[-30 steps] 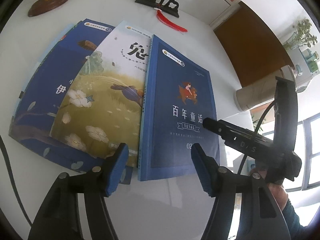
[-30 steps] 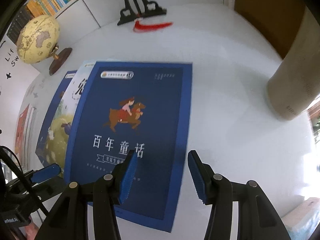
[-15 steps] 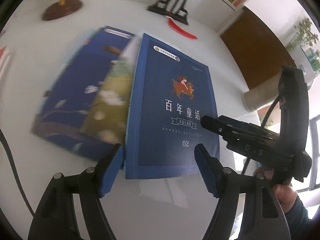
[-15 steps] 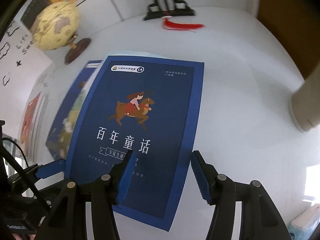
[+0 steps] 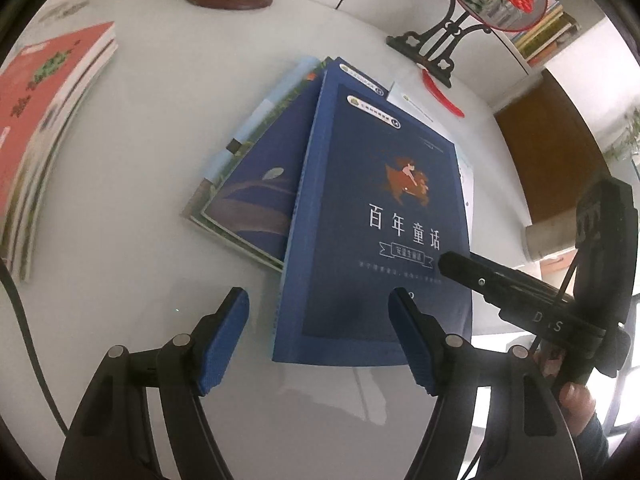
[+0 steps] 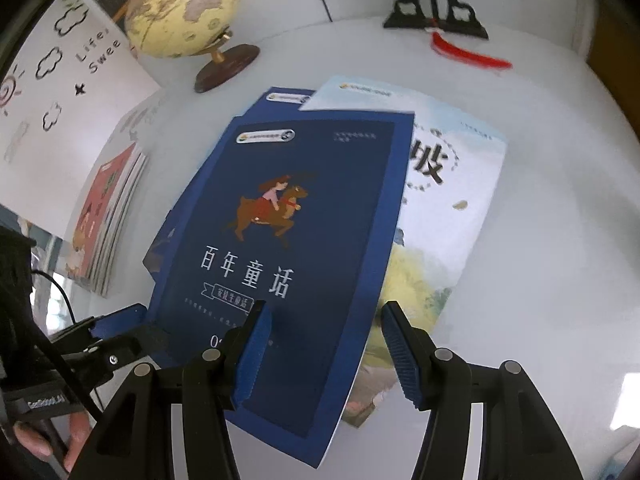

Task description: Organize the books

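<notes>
A dark blue book (image 5: 376, 232) with a rider on a deer lies on top of a fanned pile on the white table (image 5: 132, 208). Under it are another blue book (image 5: 264, 188) and a white-and-yellow book (image 6: 448, 208). My left gripper (image 5: 320, 340) stands open over the top book's near left corner, one finger over the cover and one over the table. My right gripper (image 6: 326, 352) is open astride that book's (image 6: 288, 240) right edge. Its left finger (image 6: 252, 352) lies on or just above the cover. Neither gripper's pads squeeze anything.
A stack of red-covered books (image 5: 40, 112) lies at the table's left. At the back stand a globe (image 6: 180, 8) and a black ornament stand (image 5: 428, 48) with a red tassel (image 5: 440, 96). A cardboard tube (image 5: 548, 240) stands at the right.
The dark blue book has slid left across the pile and now covers most of the white-and-yellow book. Both grippers travelled with it, and the red stack has come into view.
</notes>
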Demonstrator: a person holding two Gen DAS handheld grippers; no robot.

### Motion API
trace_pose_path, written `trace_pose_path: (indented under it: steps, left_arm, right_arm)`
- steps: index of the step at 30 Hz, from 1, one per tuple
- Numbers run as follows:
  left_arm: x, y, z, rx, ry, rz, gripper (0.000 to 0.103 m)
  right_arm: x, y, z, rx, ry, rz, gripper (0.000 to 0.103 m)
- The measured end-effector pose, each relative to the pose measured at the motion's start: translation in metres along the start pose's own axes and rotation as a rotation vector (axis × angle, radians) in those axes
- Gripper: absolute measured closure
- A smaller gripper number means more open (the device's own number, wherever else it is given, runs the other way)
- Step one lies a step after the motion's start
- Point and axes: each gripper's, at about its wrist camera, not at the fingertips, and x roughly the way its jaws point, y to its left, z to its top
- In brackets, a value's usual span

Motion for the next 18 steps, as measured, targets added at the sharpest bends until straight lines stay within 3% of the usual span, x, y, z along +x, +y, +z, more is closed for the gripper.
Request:
trace_pose_path:
  steps: [6,8,11,13,18]
  left_arm:
    - [0.009,-0.012,-0.003,0.02,0.013,0.005,0.038]
    - [0.005,-0.016,-0.006,0.044,0.005,0.026,0.049]
    - [-0.012,-0.018,-0.009,0.057,-0.011,-0.013,0.064]
    - [-0.024,-0.021,-0.01,0.07,-0.042,-0.032,0.068]
    - [-0.02,-0.028,-0.003,0.091,-0.064,-0.037,0.07]
  right_arm:
    - [0.0,0.003,-0.001,0.008,-0.001,0.013,0.045]
    - [-0.001,0.003,-0.004,0.006,-0.006,0.008,0.045]
    - [-0.001,0.003,-0.005,-0.002,-0.018,-0.016,0.044]
    - [-0.001,0.0,-0.005,-0.005,-0.021,-0.019,0.044]
    - [0.0,0.0,-0.005,-0.025,-0.023,-0.019,0.044]
